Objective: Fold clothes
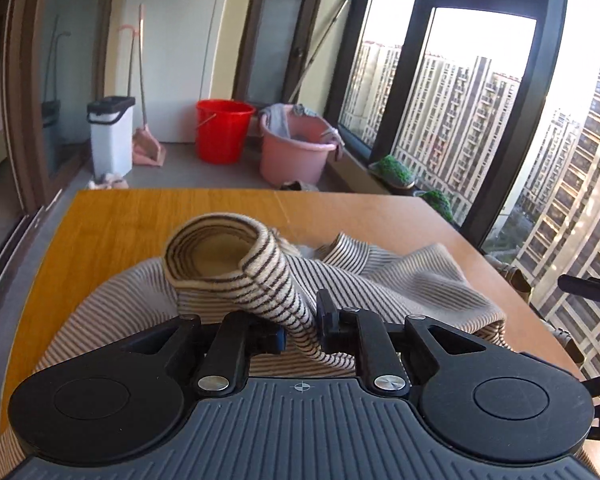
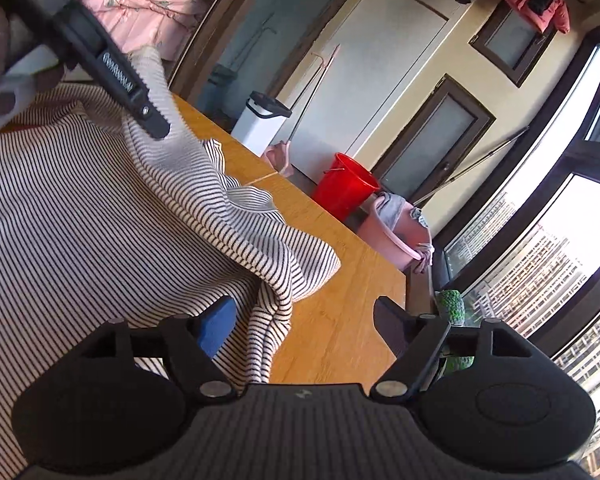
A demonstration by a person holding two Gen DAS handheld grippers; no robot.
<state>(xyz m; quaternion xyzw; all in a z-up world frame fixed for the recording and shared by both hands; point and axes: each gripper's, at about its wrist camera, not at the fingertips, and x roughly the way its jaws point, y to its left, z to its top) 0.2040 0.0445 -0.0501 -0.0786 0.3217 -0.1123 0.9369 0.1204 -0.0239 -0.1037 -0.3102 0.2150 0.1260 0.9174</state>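
A cream sweater with thin dark stripes (image 1: 400,280) lies crumpled on the wooden table (image 1: 120,220). One sleeve (image 1: 268,280) runs up between the jaws of my left gripper (image 1: 302,326), which is shut on it. The sleeve's cuff (image 1: 216,248) curls over above the garment. In the right wrist view the sweater (image 2: 80,208) covers the left half of the table (image 2: 340,320). My right gripper (image 2: 304,316) stands wide open at the sweater's hanging edge (image 2: 272,320), which lies by its blue-padded left finger (image 2: 216,328). The left gripper (image 2: 152,120) shows there at the upper left.
Beyond the table's far edge stand a white bin (image 1: 112,136), a red bucket (image 1: 222,130) and a pink basin (image 1: 296,148) holding cloth. Tall windows (image 1: 480,120) line the right side, with small green plants (image 1: 396,170) on the sill.
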